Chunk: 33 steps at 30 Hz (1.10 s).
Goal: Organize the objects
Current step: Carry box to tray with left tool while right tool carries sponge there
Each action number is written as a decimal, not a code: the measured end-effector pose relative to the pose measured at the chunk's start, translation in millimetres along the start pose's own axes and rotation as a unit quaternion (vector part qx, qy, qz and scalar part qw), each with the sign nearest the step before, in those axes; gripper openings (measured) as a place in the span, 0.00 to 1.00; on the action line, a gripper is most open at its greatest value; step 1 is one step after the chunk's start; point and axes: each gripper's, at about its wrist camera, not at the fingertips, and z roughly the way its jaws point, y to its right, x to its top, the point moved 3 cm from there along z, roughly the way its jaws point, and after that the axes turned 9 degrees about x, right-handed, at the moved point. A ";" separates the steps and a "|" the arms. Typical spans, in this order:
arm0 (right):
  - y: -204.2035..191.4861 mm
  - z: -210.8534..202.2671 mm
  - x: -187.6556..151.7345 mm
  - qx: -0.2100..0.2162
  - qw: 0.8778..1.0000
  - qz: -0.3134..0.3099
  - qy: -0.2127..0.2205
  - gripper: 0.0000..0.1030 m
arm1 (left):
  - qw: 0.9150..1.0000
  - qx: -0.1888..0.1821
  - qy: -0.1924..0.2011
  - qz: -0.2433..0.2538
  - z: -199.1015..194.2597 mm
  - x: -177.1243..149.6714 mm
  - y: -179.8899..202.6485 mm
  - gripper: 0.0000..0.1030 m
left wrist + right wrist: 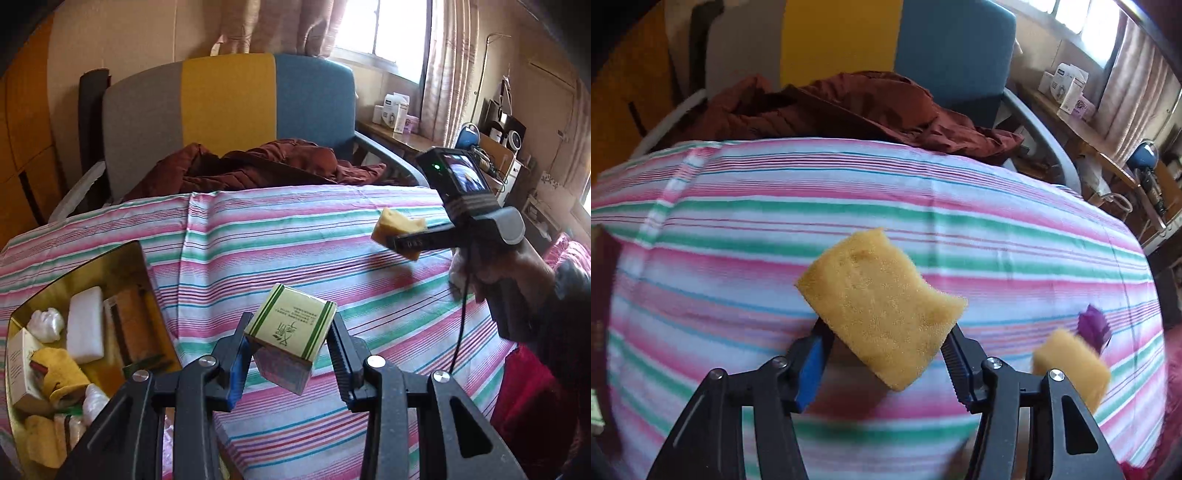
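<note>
Left claw: mine, clamped on a small pale-green cardboard box with dark green stripes and printed characters; the box sits tilted between my two pads, lifted clear of the pink, green and white striped cloth on the worktop

Right claw: clamped on a yellow rectangular foam sponge; the sponge bulges out above my fingers and hangs over the striped cloth; from my left view the same claw and its sponge show to the right of the box, higher up, with a hand on the grip

Gold metal tin: to the left of the box, at the cloth's edge; it holds a white foam block, a brown sponge, a yellow cloth, a small cream carton and crumpled white wrappers

Second yellow sponge: lying on the cloth to the right of my held sponge, blurred; a purple scrap just beside it

Behind the cloth: a grey, yellow and blue chair carrying a rust-brown quilted jacket
</note>
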 end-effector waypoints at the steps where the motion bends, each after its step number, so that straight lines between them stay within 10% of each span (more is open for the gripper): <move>1: -7.8 -3.9 -3.7 0.008 1.000 0.003 0.002 0.57 | 1.000 0.001 0.002 -0.001 -2.6 0.3 -0.9 0.38; 33: -139.1 -50.0 -113.7 0.133 0.991 0.014 0.023 0.57 | 0.995 0.073 0.012 -0.069 -56.7 -52.4 -87.3 0.38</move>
